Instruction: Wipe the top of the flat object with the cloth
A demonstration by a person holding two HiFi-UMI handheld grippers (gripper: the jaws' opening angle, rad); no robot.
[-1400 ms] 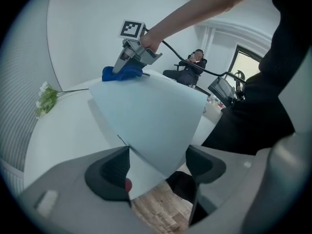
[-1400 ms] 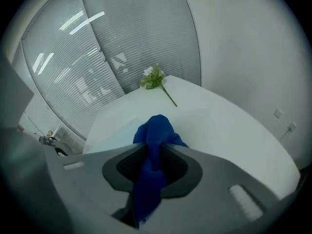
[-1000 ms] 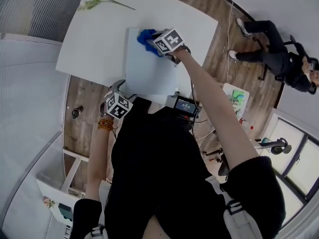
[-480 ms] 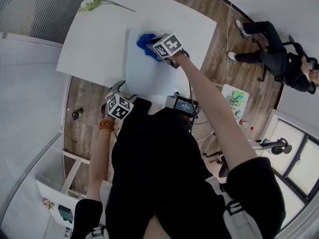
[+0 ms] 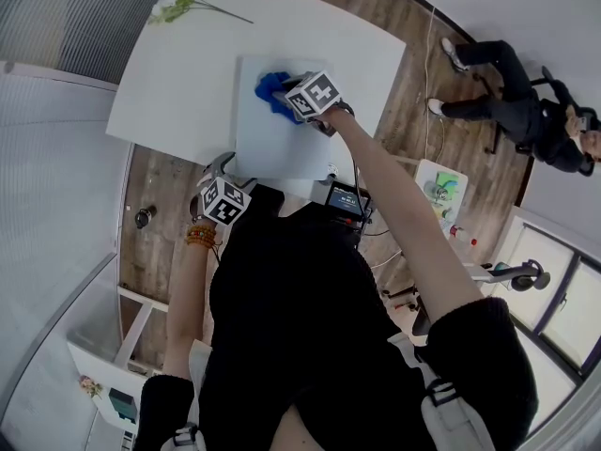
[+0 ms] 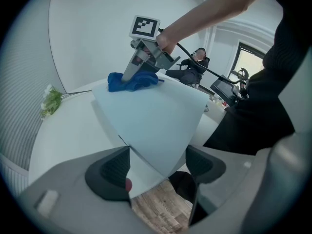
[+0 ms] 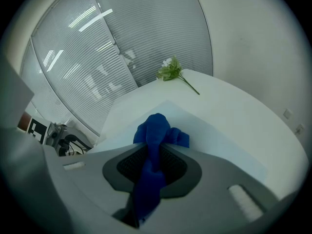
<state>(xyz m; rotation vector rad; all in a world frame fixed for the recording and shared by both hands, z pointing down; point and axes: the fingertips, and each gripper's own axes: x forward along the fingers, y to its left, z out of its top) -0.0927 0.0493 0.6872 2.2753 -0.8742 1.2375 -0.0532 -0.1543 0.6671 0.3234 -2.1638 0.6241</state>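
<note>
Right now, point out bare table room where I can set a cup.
Widest: the table strip left of the board, nearer than the flower sprig. A narrower strip runs right of it. Crowded: the board's far corner, with the cloth and right gripper.

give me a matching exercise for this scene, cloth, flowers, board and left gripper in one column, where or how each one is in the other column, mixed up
Things:
1. cloth
2. flowers
3. board
4. left gripper

Places or states:
A. jaws apart, with the board's near corner between them
B. lying at a far corner of the table
C. pinched between the jaws of the right gripper
D. lying flat on the table, with the cloth pressed on its top

Pairs: 1-C, 2-B, 3-D, 4-A
</note>
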